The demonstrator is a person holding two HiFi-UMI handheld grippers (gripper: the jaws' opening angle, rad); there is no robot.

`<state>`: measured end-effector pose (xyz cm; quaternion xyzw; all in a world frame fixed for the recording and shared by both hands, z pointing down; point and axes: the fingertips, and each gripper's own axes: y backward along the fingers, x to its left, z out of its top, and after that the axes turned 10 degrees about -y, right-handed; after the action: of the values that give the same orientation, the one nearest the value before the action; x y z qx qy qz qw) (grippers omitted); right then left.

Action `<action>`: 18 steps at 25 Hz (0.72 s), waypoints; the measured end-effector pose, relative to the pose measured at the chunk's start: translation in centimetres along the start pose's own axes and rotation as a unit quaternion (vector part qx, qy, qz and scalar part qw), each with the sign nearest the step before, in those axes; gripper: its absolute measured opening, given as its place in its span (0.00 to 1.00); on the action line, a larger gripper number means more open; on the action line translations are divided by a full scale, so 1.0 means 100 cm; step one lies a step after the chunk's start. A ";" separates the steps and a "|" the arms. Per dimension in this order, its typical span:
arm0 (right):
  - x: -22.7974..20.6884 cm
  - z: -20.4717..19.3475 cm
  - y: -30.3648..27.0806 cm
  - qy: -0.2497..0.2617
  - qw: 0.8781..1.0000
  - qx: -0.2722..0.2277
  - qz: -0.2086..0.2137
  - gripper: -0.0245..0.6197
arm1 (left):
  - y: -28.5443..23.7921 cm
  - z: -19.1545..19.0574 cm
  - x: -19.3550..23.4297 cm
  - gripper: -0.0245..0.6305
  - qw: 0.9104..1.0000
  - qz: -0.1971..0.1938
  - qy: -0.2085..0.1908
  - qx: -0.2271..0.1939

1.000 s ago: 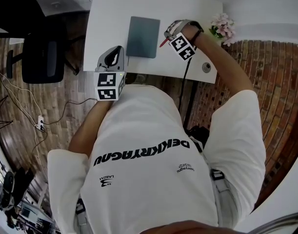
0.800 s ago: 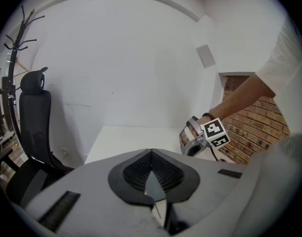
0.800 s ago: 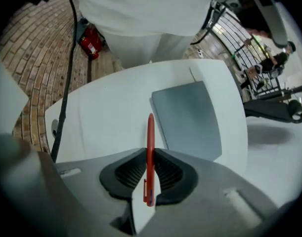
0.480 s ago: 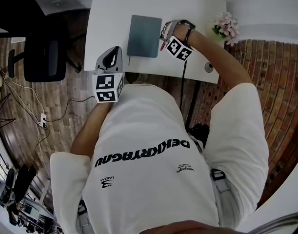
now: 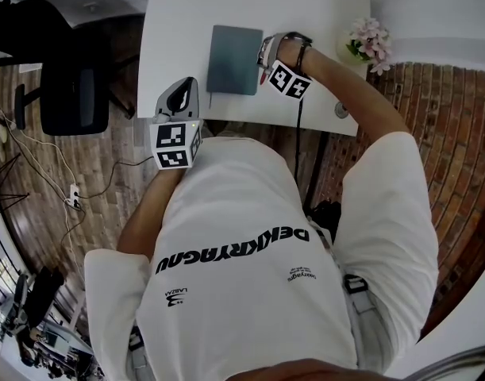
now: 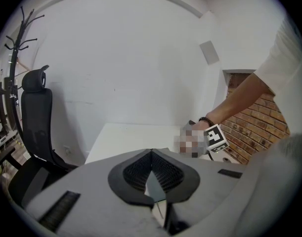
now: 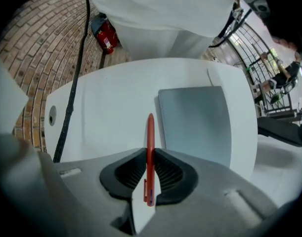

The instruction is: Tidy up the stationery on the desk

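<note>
Right gripper (image 7: 150,158): clamped on red pen (image 7: 150,137) near clip end, pointing down at white desk (image 7: 106,107), just beside grey notebook (image 7: 195,122).
Left gripper (image 6: 151,157): jaws together, empty, at near desk edge.
Tip contact with desk unclear, possibly just above.
Risks: jammed tip or skewed pen if pushed lower; roll toward desk edge if released upright; snag on notebook edge.

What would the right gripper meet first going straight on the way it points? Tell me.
Probably the white desk: the red pen clamped in the right gripper sticks out ahead, its tip over bare surface just beside the grey notebook. How far off it is I cannot tell.
</note>
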<state>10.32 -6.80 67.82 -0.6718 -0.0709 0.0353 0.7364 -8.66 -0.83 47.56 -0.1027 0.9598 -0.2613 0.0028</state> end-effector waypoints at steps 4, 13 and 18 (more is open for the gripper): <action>-0.002 -0.001 -0.005 0.016 1.000 0.000 -0.010 0.12 | -0.003 -0.001 -0.001 0.04 1.000 -0.002 0.001 0.003; -0.008 0.002 -0.010 0.045 0.998 0.002 -0.039 0.15 | -0.004 -0.005 0.005 0.04 1.000 0.001 0.008 0.008; -0.007 0.001 -0.010 0.030 0.999 0.004 -0.036 0.18 | -0.005 -0.005 0.007 0.04 1.000 -0.001 0.009 0.008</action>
<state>9.54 -6.95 68.74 -0.6669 -0.0728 -0.0108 0.7415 -9.23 -1.12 48.28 -0.1012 0.9576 -0.2697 -0.0050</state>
